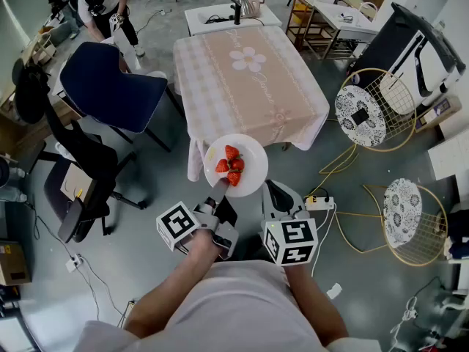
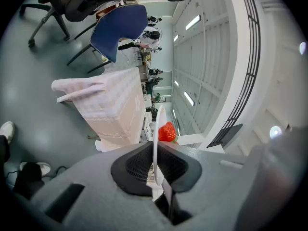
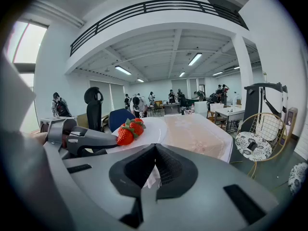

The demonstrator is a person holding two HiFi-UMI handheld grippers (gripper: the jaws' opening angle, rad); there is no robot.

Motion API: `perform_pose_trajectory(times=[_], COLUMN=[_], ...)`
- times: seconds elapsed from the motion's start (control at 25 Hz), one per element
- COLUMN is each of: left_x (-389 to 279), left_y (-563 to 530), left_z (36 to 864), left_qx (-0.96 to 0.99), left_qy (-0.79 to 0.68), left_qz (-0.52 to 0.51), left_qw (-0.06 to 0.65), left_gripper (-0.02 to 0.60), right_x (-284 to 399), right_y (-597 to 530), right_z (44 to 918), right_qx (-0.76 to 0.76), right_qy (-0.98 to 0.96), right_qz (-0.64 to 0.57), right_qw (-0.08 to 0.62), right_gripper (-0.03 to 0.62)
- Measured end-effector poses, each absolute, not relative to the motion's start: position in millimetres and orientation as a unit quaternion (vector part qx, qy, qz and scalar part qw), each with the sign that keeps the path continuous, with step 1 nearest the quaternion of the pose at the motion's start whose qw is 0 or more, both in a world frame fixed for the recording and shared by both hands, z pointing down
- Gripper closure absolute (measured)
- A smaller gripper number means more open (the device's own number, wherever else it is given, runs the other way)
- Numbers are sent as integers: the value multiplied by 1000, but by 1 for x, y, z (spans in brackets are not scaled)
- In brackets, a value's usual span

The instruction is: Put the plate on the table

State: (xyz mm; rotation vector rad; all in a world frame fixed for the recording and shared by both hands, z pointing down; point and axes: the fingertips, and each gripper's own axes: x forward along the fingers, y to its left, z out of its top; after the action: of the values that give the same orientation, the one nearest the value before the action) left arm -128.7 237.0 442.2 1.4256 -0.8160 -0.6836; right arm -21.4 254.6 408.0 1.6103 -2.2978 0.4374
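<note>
A white plate (image 1: pixel 245 169) carrying three strawberries (image 1: pixel 231 166) hangs in the air just short of the near edge of the table (image 1: pixel 249 79), which wears a pink checked cloth. My left gripper (image 1: pixel 221 189) is shut on the plate's near rim. In the left gripper view the plate (image 2: pixel 156 143) stands edge-on between the pads, with a strawberry (image 2: pixel 167 132) beyond and the table (image 2: pixel 115 105) ahead. My right gripper (image 1: pixel 272 190) floats beside the plate's right side, shut and empty. The right gripper (image 3: pixel 155 160) view shows the plate (image 3: pixel 151 129), strawberries (image 3: pixel 130 131) and table (image 3: pixel 197 134).
A blue chair (image 1: pixel 113 94) and a black office chair (image 1: pixel 80 167) stand left of the table. Two gold wire chairs (image 1: pixel 366 112) (image 1: pixel 407 211) and a power strip (image 1: pixel 319 202) are on the right. A person (image 1: pixel 102 2) stands at the far left.
</note>
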Motion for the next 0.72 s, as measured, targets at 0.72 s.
perform_pose_trajectory(times=[0.72], left_x=[-151], left_y=[213], left_z=[448], left_qx=[623], left_qy=[-336], left_qz=[-298], left_qw=[641], left_gripper=[557], right_x=[-39], right_y=[236], right_z=[414], right_qx=[582], right_qy=[-784], right_qz=[157], right_qw=[152], right_gripper=[589])
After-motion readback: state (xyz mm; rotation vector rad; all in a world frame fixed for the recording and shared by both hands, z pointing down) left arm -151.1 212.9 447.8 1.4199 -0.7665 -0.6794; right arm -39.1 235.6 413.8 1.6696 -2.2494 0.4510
